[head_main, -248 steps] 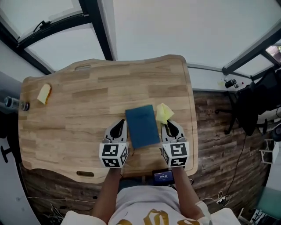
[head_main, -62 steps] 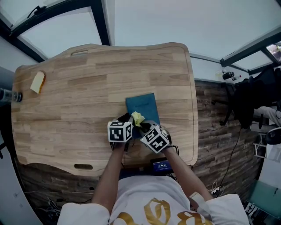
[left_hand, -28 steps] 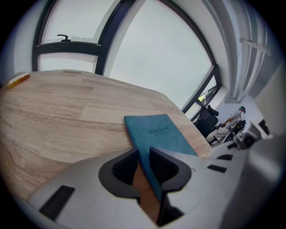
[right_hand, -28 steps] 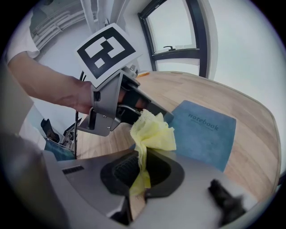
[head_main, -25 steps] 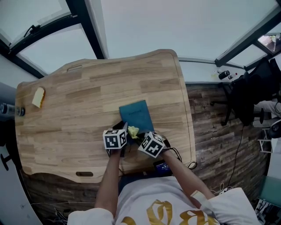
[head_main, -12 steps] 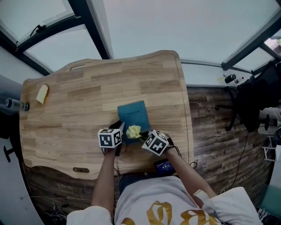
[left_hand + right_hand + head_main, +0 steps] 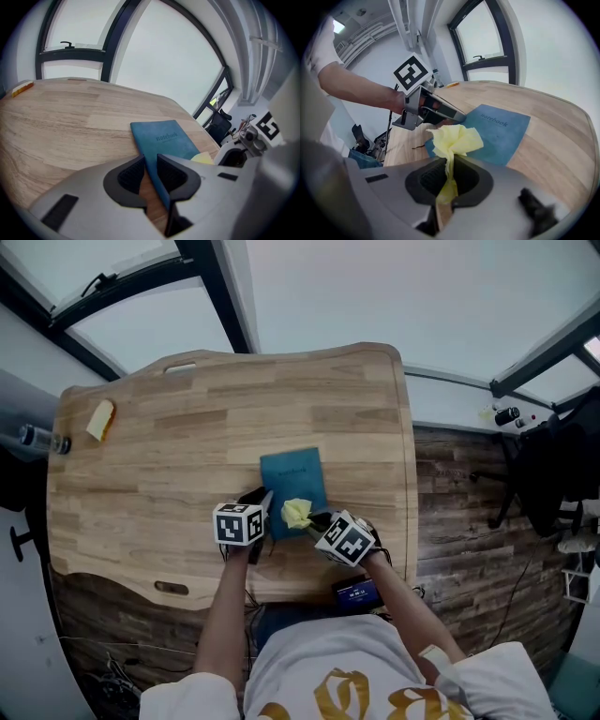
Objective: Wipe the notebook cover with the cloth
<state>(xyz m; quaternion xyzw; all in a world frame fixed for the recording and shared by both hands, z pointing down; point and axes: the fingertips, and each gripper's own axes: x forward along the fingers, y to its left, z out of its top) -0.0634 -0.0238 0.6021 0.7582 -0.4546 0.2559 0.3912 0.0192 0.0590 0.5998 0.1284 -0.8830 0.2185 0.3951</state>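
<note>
Right gripper (image 7: pixel 449 161): jaws clamped on a bunched yellow cloth (image 7: pixel 457 139). The loose puff sticks out past the tips, probably so that soft fabric rather than hard plastic meets the cover.
Cloth position: over the near end of the notebook (image 7: pixel 499 131), towards its right side. Whether it is actually pressing on the cover cannot be told.
Left gripper (image 7: pixel 151 161): jaws pinched together on the notebook's near left edge, with the teal cover running up between them. This grip looks meant to anchor the book so wiping strokes cannot push it around.
Notebook: teal, closed, lying flat with its cover facing up, on the wooden table (image 7: pixel 169 456). It sits close to the person's side and a little right of centre, with its long side pointing away from the person.
Grippers together: close side by side at the book's near end, one on each side of the cloth.
Stage, as a judgement: holding and wiping grips are both set, and most of the cover beyond the cloth is yet to be swept.
</note>
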